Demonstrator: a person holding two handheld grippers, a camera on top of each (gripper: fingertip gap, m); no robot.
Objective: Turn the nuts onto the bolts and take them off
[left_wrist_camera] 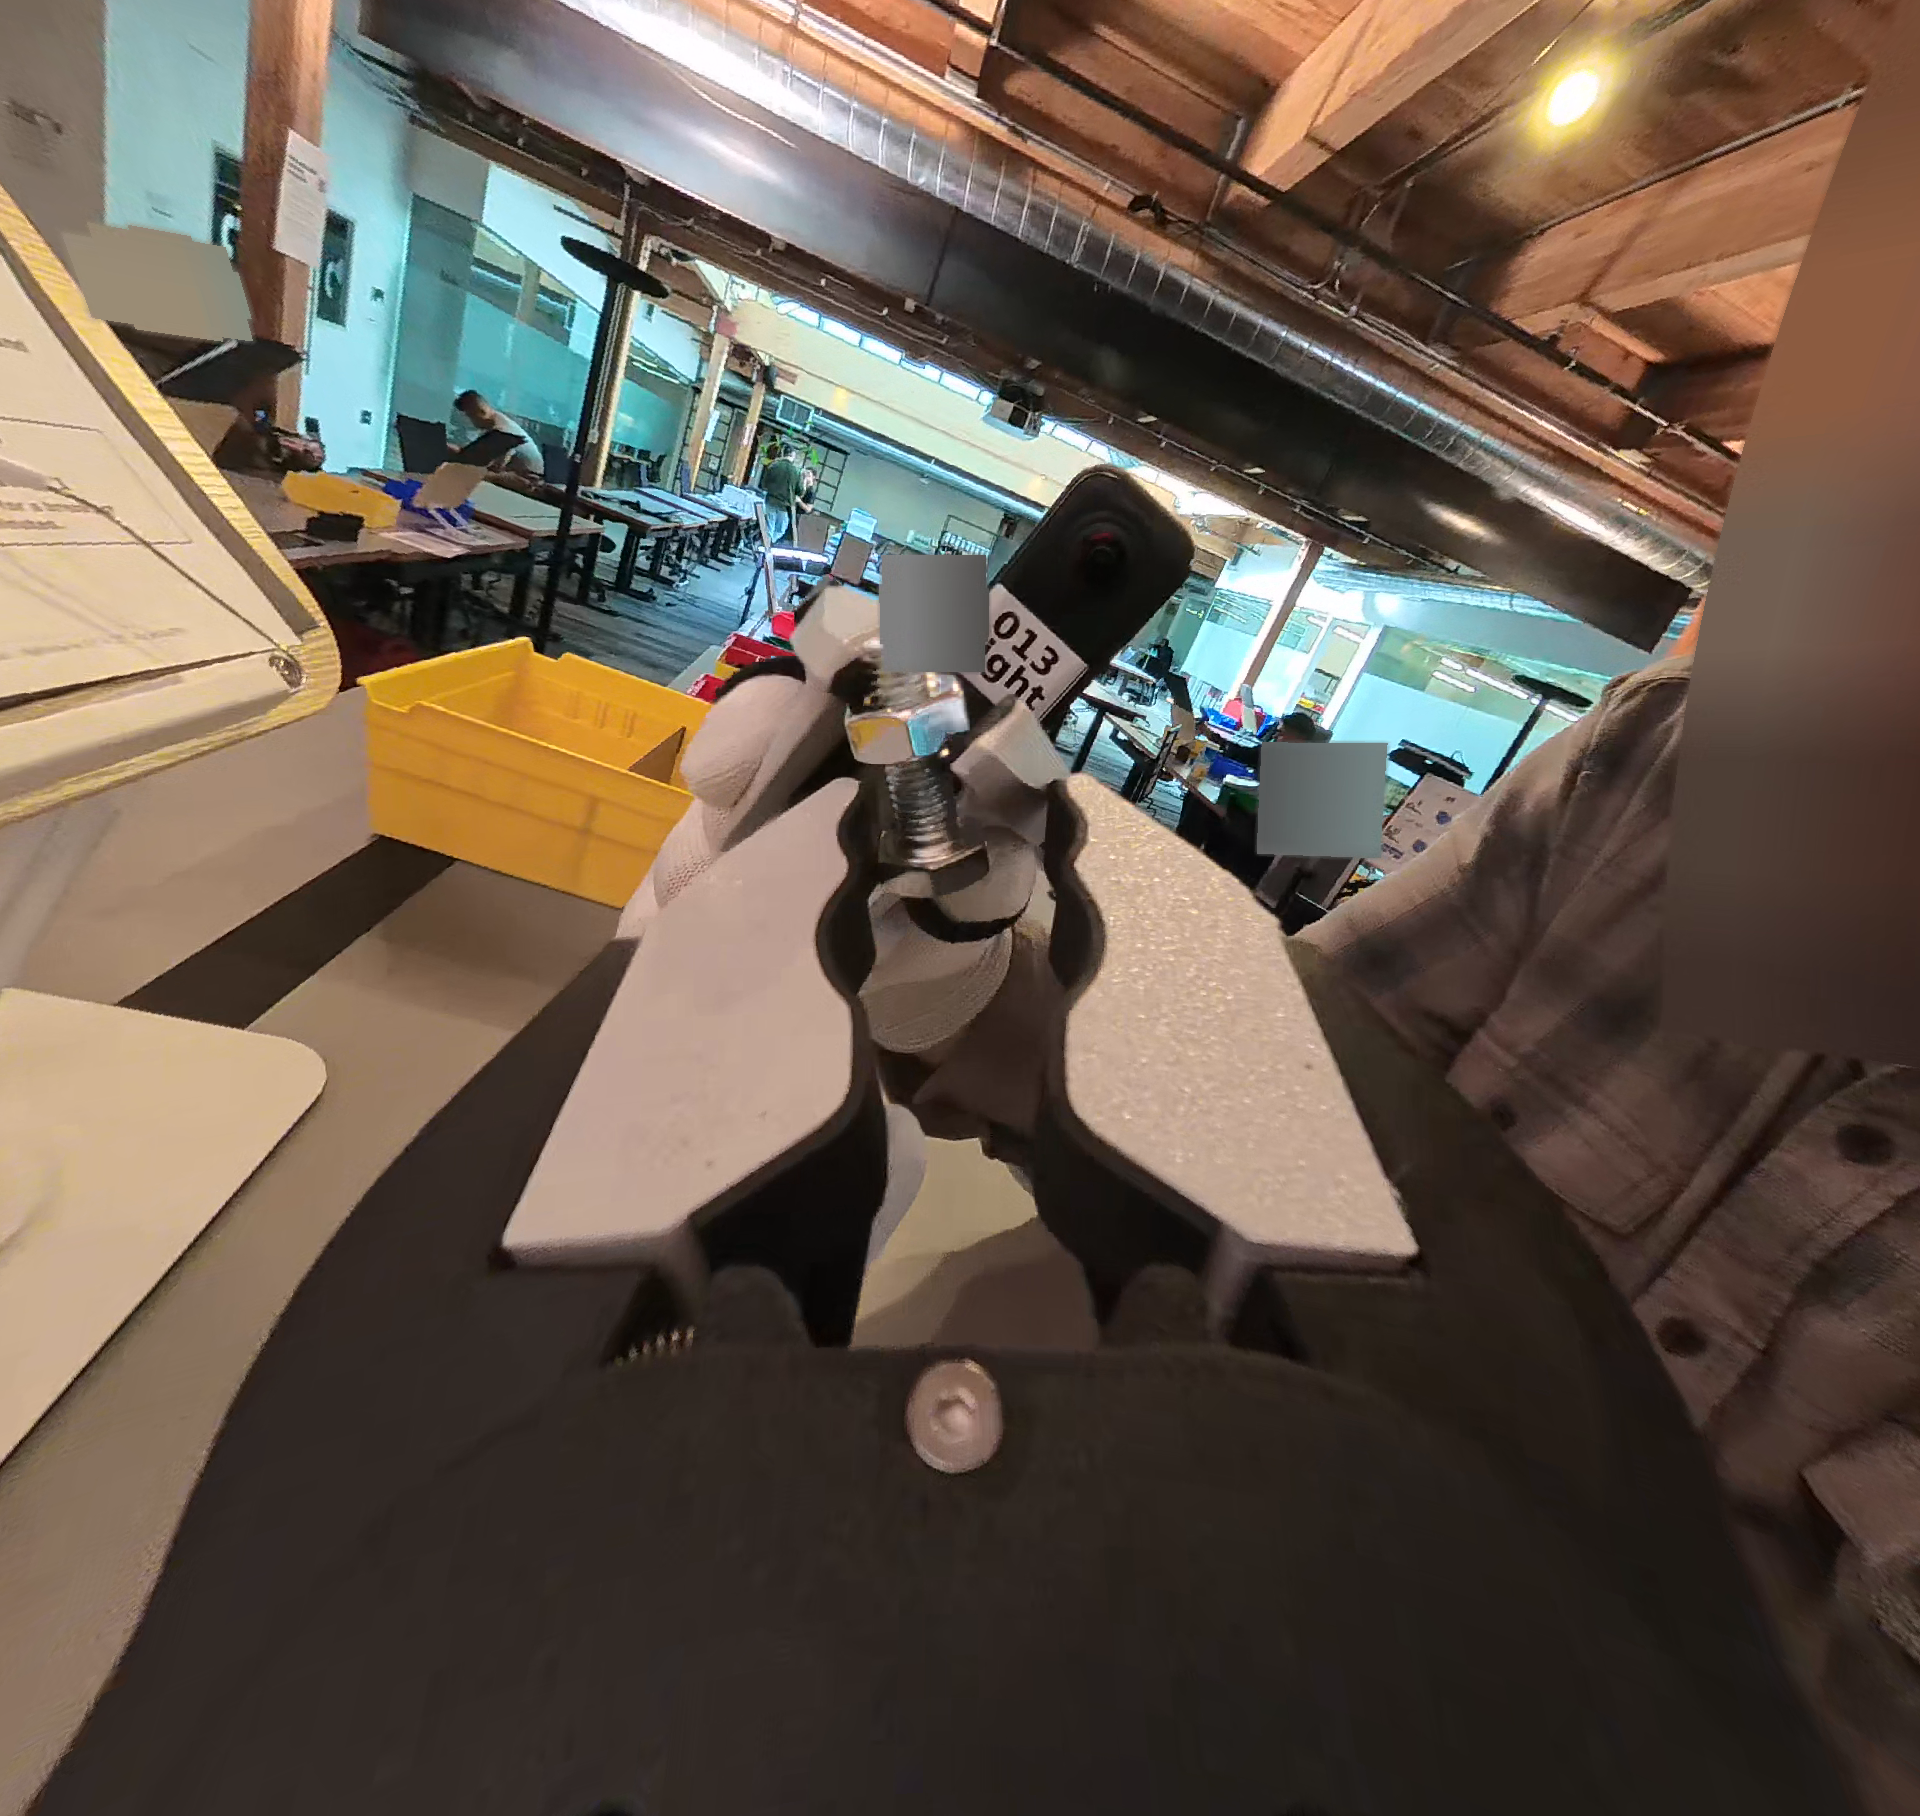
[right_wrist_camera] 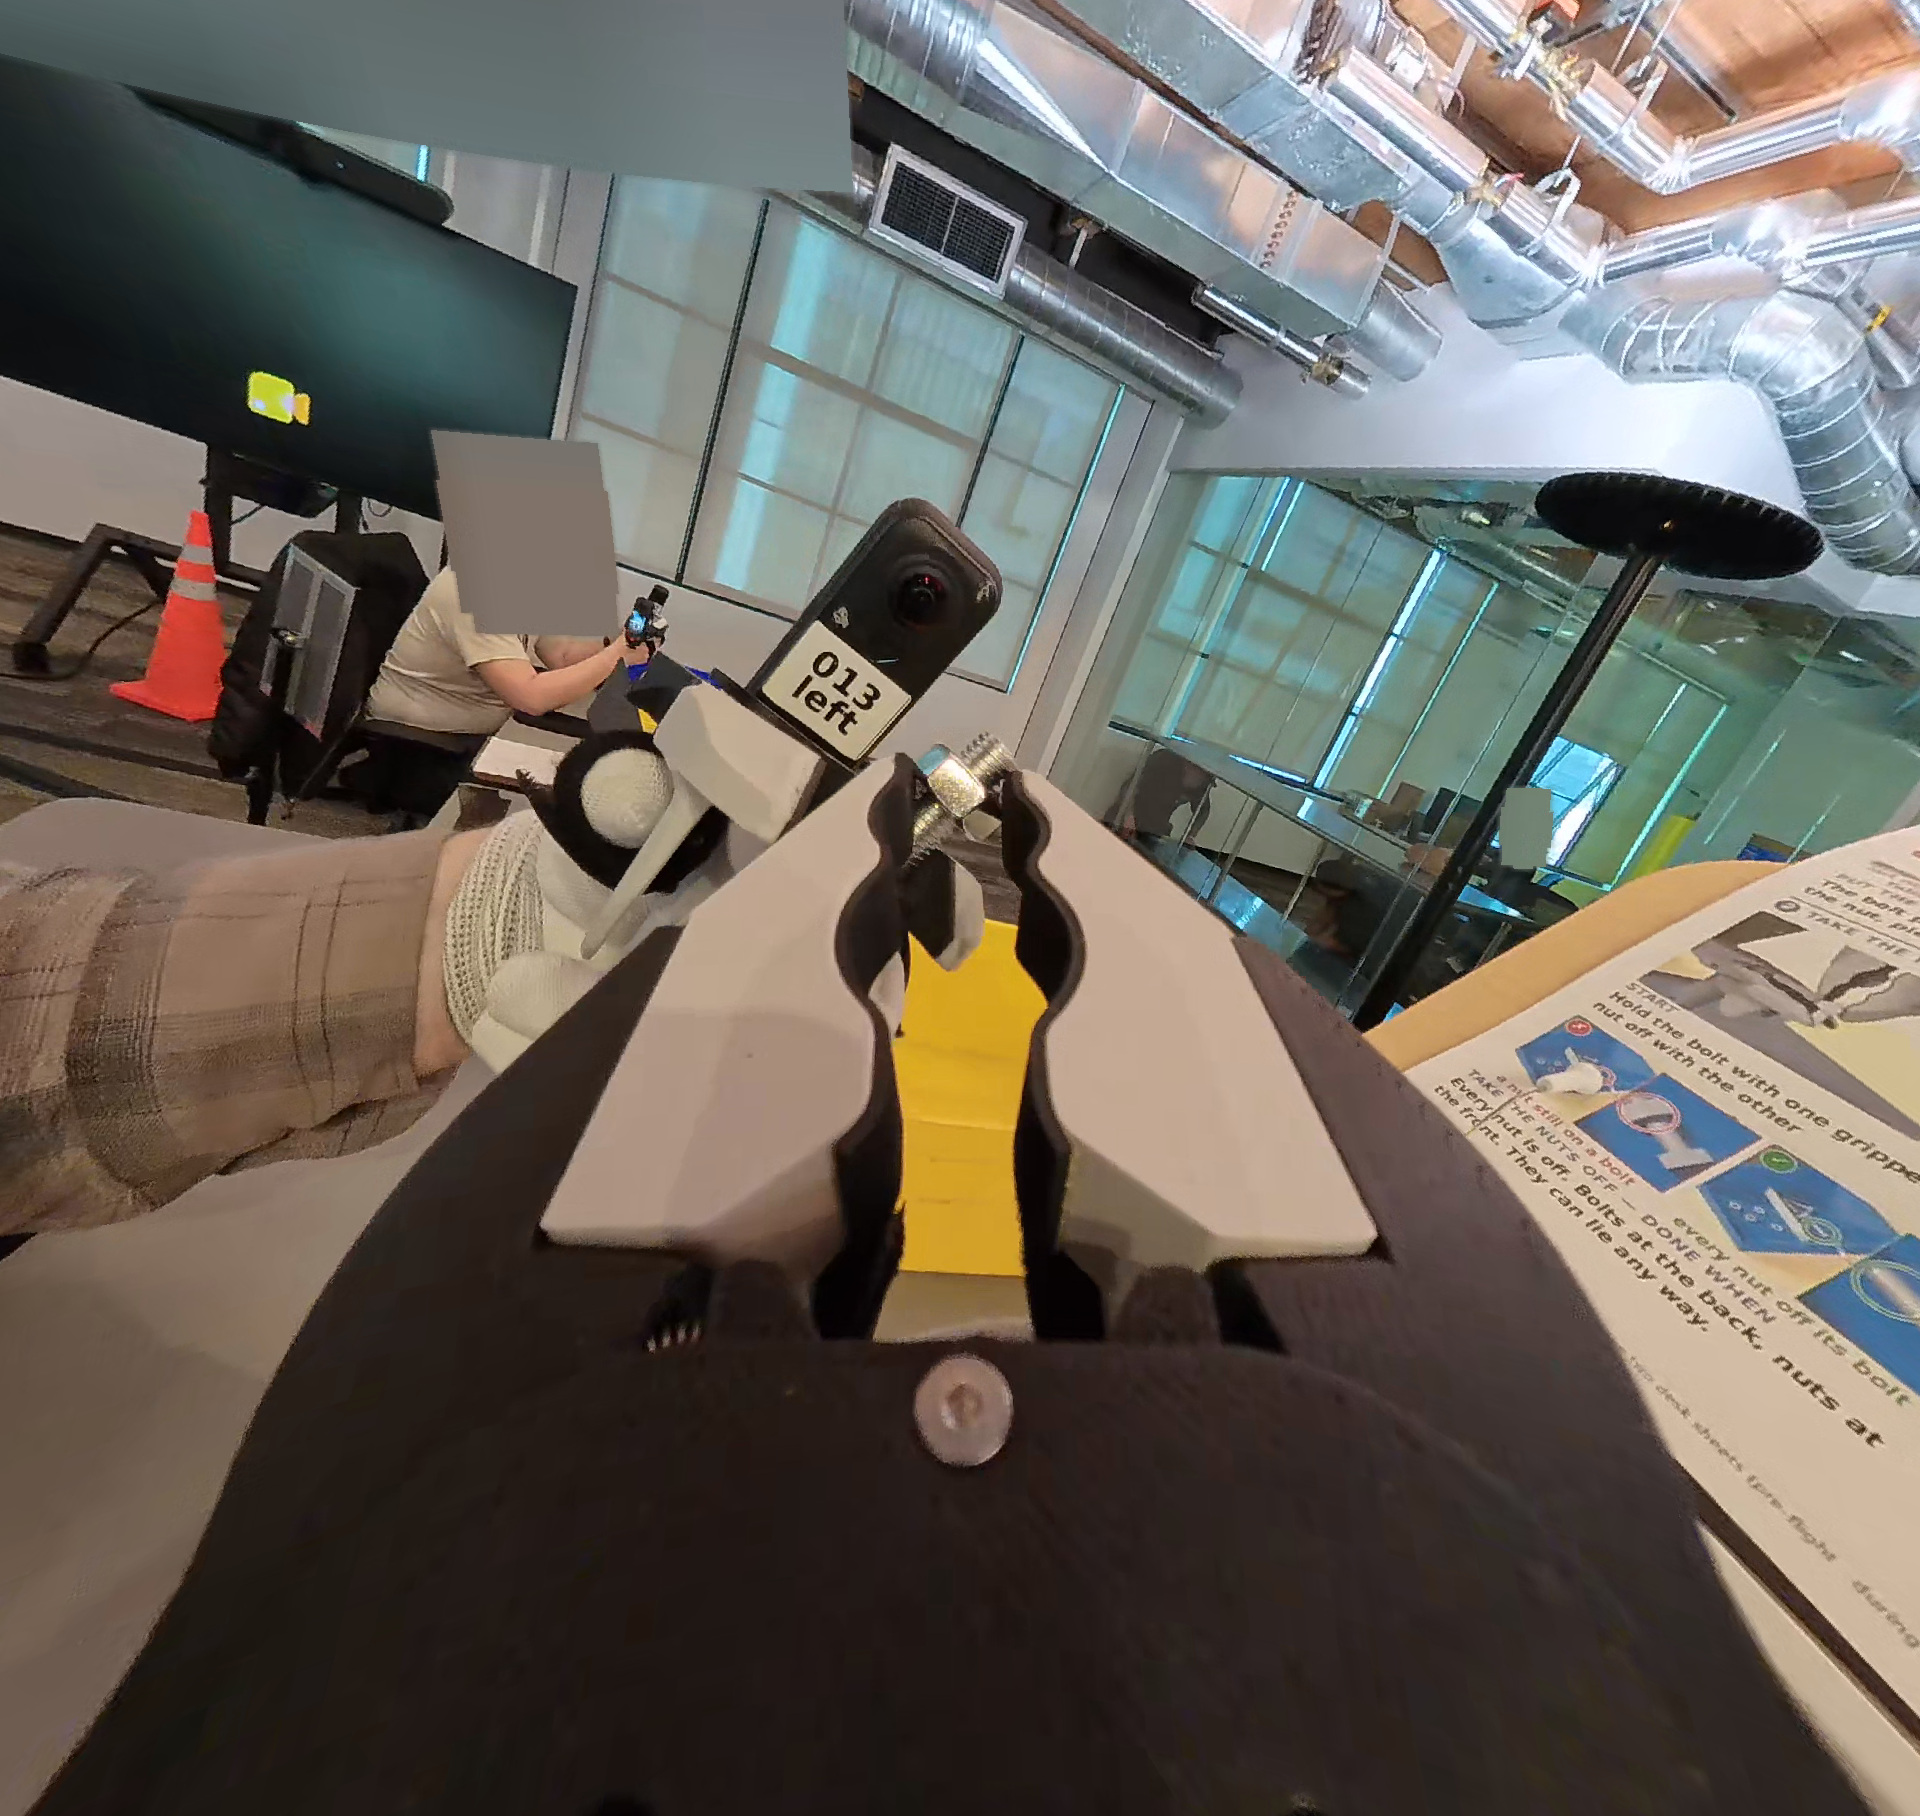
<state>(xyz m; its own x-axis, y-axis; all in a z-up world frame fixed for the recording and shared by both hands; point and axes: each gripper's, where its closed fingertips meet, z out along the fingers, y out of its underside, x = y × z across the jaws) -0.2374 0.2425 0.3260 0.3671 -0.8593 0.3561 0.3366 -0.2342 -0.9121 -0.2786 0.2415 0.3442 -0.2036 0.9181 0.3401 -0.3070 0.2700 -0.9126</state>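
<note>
A steel bolt stands upright between my two grippers, with a hex nut threaded partway down its shaft. My left gripper is shut on the bolt's head at its fingertips. My right gripper is shut on the nut, and the bolt's threaded end sticks out past it. The right gripper's grey fingers show on either side of the nut in the left wrist view. The left gripper's fingers show beyond mine in the right wrist view. Both grippers are held above the table.
A yellow bin stands on the grey table behind the grippers and also shows in the right wrist view. A board with an instruction sheet leans at the table's side. A white pad lies at the left. The person's plaid sleeve is close by. The grippers are tip to tip, or close to it.
</note>
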